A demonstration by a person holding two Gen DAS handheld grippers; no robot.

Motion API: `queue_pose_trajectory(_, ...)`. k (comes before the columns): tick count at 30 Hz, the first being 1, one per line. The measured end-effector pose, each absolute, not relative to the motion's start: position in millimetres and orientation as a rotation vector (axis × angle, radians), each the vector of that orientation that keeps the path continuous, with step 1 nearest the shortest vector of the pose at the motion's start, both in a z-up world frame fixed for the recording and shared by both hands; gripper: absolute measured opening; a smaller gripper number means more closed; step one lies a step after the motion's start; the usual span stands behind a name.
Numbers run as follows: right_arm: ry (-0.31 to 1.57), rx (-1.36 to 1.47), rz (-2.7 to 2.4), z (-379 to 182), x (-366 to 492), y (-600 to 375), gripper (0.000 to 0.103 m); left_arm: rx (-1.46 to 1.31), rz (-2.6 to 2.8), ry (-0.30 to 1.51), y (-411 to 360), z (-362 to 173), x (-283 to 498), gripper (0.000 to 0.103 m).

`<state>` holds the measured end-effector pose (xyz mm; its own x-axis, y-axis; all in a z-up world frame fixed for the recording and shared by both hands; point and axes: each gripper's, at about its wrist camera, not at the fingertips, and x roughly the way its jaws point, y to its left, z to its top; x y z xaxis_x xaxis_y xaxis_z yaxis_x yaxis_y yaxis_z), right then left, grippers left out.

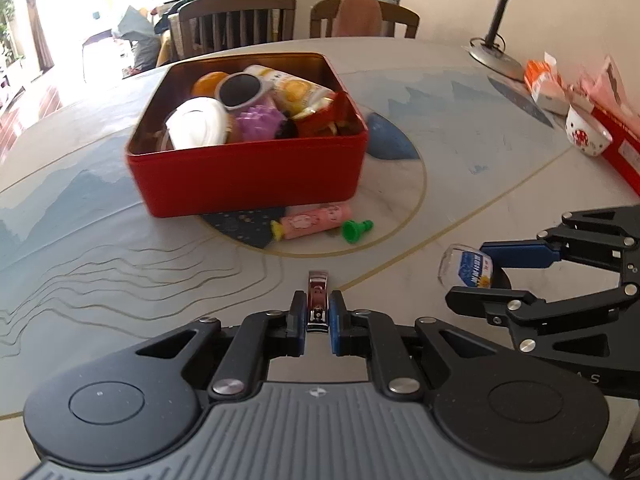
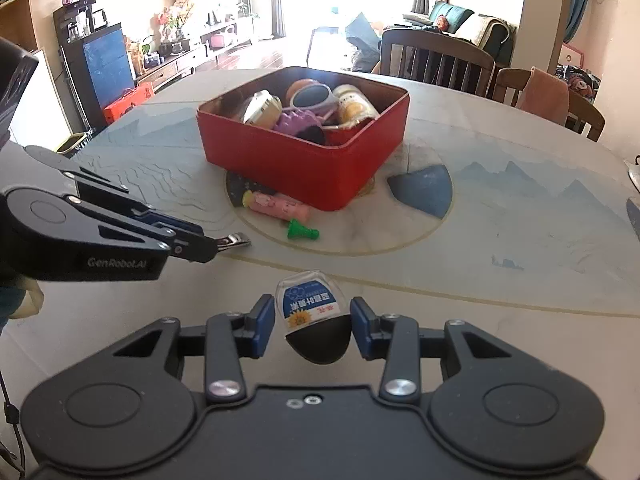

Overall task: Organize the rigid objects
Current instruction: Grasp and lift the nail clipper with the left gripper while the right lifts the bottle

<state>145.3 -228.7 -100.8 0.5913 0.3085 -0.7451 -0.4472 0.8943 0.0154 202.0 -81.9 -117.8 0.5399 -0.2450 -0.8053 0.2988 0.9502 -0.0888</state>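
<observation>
While both hands work short of the red tin [image 1: 248, 176], the left claw [image 1: 318, 312] is clenched on a nail clipper [image 1: 318, 292], seemingly to carry it to the tin. Right of it, the right claw [image 2: 313, 320] grasps a small clear bottle [image 2: 310, 300] with a black cap; its blue label bears writing too small to read. "GenRobot.AI" is printed on the left claw's side. Against the tin's near wall on the counter [image 1: 480, 152] lie a pink tube [image 1: 316, 220] and a green piece [image 1: 356, 230], probably next.
</observation>
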Motion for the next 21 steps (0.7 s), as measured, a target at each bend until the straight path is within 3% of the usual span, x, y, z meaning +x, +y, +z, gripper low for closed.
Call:
queue_pose_trajectory(6,0.804,-0.172,0.436,-85.6,139.6,-218.4,0.040,0.005,-0.323,0.925,-58.1,-99.4,195.3,0.010)
queue_pose_trajectory(9,0.791,-0.176,0.434,-77.4,137.3,-211.2,0.040,-0.010,-0.327,0.916,-48.5,-90.8,193.1,0.004)
queue_pose_trajectory(21,0.762,-0.181,0.414,-60.9,128.1,-193.8,0.040,-0.042,-0.335,0.910,-11.5,-80.4,184.6,0.004)
